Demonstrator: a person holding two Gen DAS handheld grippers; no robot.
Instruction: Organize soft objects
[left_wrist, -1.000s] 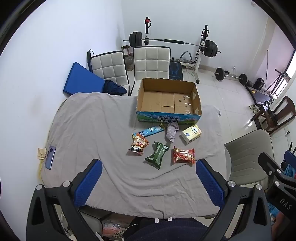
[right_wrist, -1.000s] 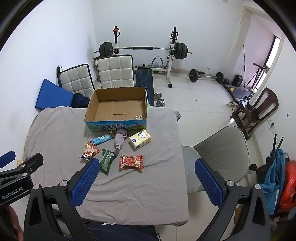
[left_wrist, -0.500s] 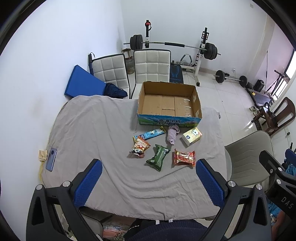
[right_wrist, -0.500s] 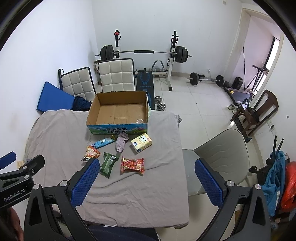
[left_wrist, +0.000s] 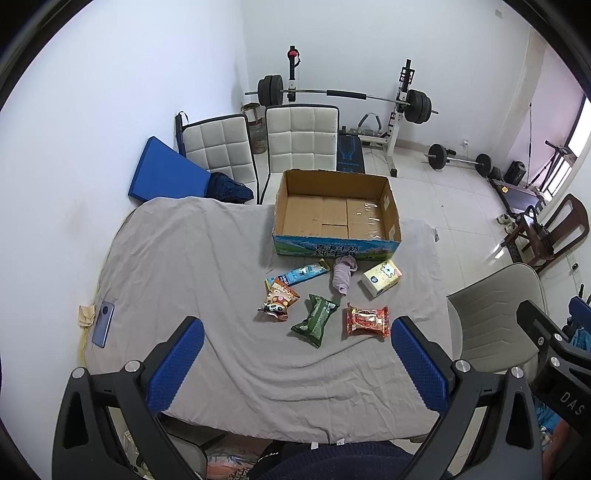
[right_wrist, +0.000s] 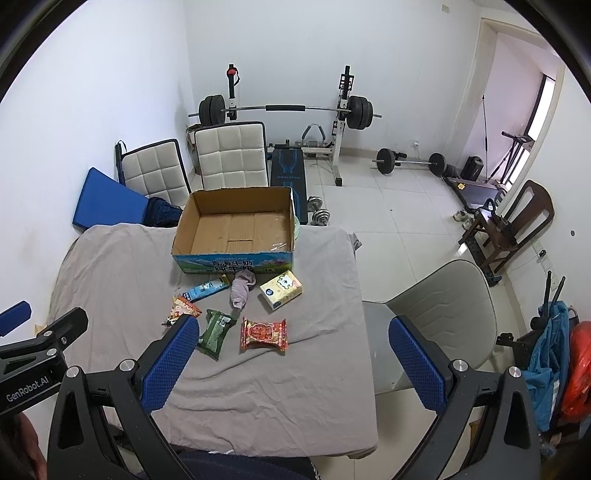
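Observation:
An open empty cardboard box (left_wrist: 336, 214) (right_wrist: 236, 225) stands at the table's far side. In front of it lie a blue snack bar (left_wrist: 301, 273), a pale purple sock (left_wrist: 342, 273) (right_wrist: 242, 288), a yellow tissue pack (left_wrist: 381, 277) (right_wrist: 281, 290), an orange snack bag (left_wrist: 277, 300), a green packet (left_wrist: 314, 320) (right_wrist: 216, 328) and a red packet (left_wrist: 368, 319) (right_wrist: 264, 334). My left gripper (left_wrist: 295, 362) is open and empty, high above the table's near edge. My right gripper (right_wrist: 291, 362) is open and empty, also high, to the right.
A grey cloth covers the table (left_wrist: 177, 266). A phone (left_wrist: 102, 324) lies at its left edge. Two white padded chairs (left_wrist: 299, 140) stand behind the box, a grey chair (right_wrist: 436, 310) at the right. A barbell rack (right_wrist: 284, 110) stands at the back wall.
Both grippers have drawn slightly back and up, so the table and box sit a little lower and smaller in view. Nothing on the table has moved.

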